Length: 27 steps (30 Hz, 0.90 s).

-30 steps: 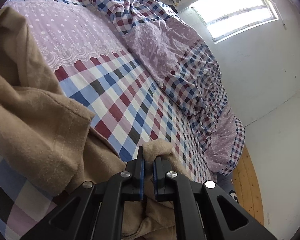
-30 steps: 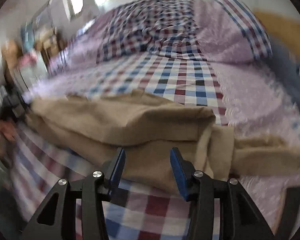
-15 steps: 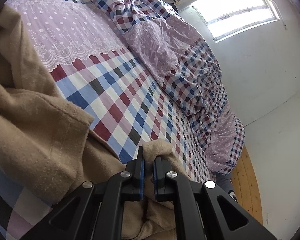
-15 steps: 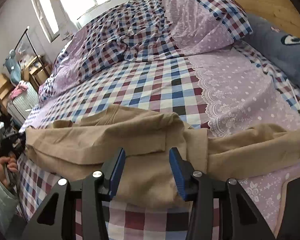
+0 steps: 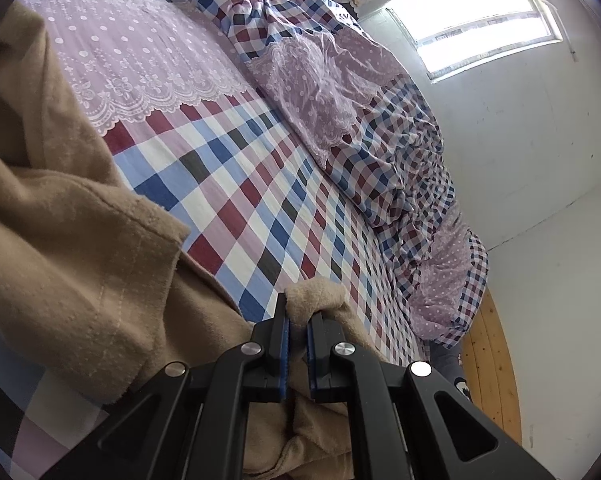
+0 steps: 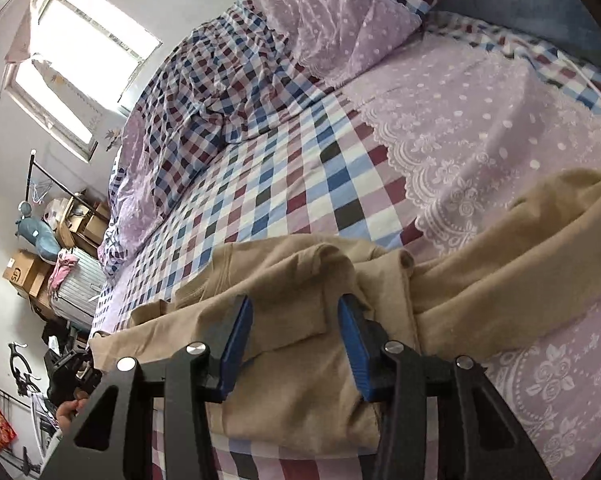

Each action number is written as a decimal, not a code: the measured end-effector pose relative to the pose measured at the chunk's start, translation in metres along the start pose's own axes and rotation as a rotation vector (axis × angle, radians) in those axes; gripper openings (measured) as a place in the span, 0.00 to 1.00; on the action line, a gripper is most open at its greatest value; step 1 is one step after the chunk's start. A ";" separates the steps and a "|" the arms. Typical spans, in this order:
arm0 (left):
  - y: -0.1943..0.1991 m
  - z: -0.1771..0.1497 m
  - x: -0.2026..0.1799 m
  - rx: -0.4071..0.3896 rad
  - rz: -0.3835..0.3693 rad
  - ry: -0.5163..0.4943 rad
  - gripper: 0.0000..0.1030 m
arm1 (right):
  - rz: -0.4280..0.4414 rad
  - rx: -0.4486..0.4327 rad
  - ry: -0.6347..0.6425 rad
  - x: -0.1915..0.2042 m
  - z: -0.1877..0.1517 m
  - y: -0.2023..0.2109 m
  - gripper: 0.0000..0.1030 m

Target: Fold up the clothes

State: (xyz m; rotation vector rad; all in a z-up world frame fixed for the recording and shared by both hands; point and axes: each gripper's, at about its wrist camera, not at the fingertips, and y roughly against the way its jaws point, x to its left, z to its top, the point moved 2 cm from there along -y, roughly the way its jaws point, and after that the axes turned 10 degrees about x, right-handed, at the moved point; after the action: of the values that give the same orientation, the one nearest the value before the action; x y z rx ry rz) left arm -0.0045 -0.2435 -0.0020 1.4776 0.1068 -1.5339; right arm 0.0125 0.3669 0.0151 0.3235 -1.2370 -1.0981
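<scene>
A tan knit garment [image 5: 68,248] lies rumpled on the checked bedsheet [image 5: 260,184]. My left gripper [image 5: 296,308] is shut on a bunched edge of it, with a tuft of tan cloth sticking out past the blue pads. In the right wrist view the same garment [image 6: 296,400] spreads across the bed's near side, one long part trailing off to the right. My right gripper [image 6: 294,308] hovers just over its folded layers, tilted, jaws half apart and pressing on nothing.
A bunched checked duvet [image 6: 204,92] and a lilac dotted pillow [image 6: 340,28] fill the far side of the bed. Boxes and a pale suitcase [image 6: 74,284] stand beyond the bed's foot. A person's hand [image 6: 66,412] shows at lower left. Wooden floor [image 5: 488,364] runs beside the bed.
The right gripper has rolled and shifted sideways over the tan garment, so its view now tilts. The left gripper keeps its grip and has not moved.
</scene>
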 end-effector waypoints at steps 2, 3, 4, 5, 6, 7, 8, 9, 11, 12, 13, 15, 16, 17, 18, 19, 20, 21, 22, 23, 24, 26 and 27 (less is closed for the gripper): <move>0.000 0.001 0.001 0.003 -0.001 -0.002 0.05 | 0.012 0.002 -0.003 0.000 0.000 -0.002 0.47; 0.000 0.001 0.001 0.004 -0.001 -0.003 0.05 | 0.031 0.002 -0.007 0.001 0.000 -0.002 0.47; 0.000 0.001 0.001 0.005 -0.001 -0.003 0.05 | 0.044 0.003 -0.012 0.001 -0.001 -0.003 0.47; 0.000 0.001 0.001 0.005 0.000 -0.004 0.05 | 0.057 0.004 -0.017 0.001 -0.001 -0.003 0.47; 0.000 0.001 0.001 0.006 0.000 -0.004 0.05 | 0.069 0.006 -0.021 0.001 -0.002 -0.004 0.47; 0.001 0.001 0.001 0.006 -0.001 -0.004 0.05 | 0.060 0.012 -0.020 0.001 -0.002 -0.005 0.47; 0.001 0.001 0.001 0.006 -0.002 -0.003 0.05 | 0.053 0.018 -0.018 0.001 -0.003 -0.006 0.46; 0.001 0.000 0.001 0.006 -0.002 -0.002 0.05 | 0.052 0.020 -0.018 0.001 -0.003 -0.006 0.45; 0.001 0.000 0.001 0.006 -0.002 -0.004 0.05 | 0.045 0.026 -0.015 0.002 -0.003 -0.007 0.32; 0.001 0.000 0.001 0.007 -0.001 -0.005 0.05 | 0.015 0.028 -0.007 0.004 -0.004 -0.007 0.20; 0.001 0.000 0.001 0.007 -0.001 -0.005 0.05 | 0.000 0.029 0.000 0.005 -0.004 -0.008 0.16; 0.001 -0.001 0.000 0.008 -0.002 -0.005 0.05 | -0.025 0.023 0.021 0.010 -0.005 -0.006 0.04; 0.001 -0.001 0.000 0.009 -0.002 -0.004 0.05 | -0.035 0.015 0.036 0.013 -0.005 -0.003 0.04; 0.002 -0.001 0.000 0.010 -0.003 -0.003 0.05 | -0.045 0.008 0.051 0.016 -0.006 -0.001 0.04; 0.002 -0.001 0.000 0.011 -0.005 -0.003 0.05 | -0.055 -0.005 0.065 0.021 -0.007 0.005 0.03; 0.003 -0.001 -0.001 0.011 -0.006 -0.003 0.05 | -0.064 -0.018 0.078 0.025 -0.009 0.010 0.03; 0.004 -0.001 -0.002 0.010 -0.009 -0.004 0.05 | -0.069 -0.030 0.087 0.028 -0.011 0.016 0.03; 0.006 -0.001 -0.002 0.009 -0.014 -0.005 0.05 | -0.072 -0.048 0.093 0.030 -0.014 0.024 0.03; 0.008 -0.001 -0.003 0.008 -0.017 -0.005 0.05 | -0.074 -0.065 0.099 0.031 -0.018 0.033 0.03; 0.011 -0.001 -0.004 0.005 -0.022 -0.006 0.05 | -0.076 -0.083 0.105 0.033 -0.021 0.042 0.03; 0.015 -0.002 -0.005 0.002 -0.029 -0.008 0.05 | -0.078 -0.101 0.111 0.035 -0.025 0.051 0.03; 0.026 -0.005 -0.007 -0.005 -0.044 -0.013 0.05 | -0.088 -0.132 0.123 0.039 -0.032 0.066 0.02; 0.031 -0.007 -0.007 -0.008 -0.052 -0.016 0.05 | -0.094 -0.144 0.121 0.038 -0.038 0.074 0.02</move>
State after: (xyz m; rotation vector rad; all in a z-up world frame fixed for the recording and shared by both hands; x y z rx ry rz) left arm 0.0194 -0.2517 0.0189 1.4659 0.1422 -1.5850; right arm 0.0784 0.3592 0.0773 0.3355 -1.0385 -1.2239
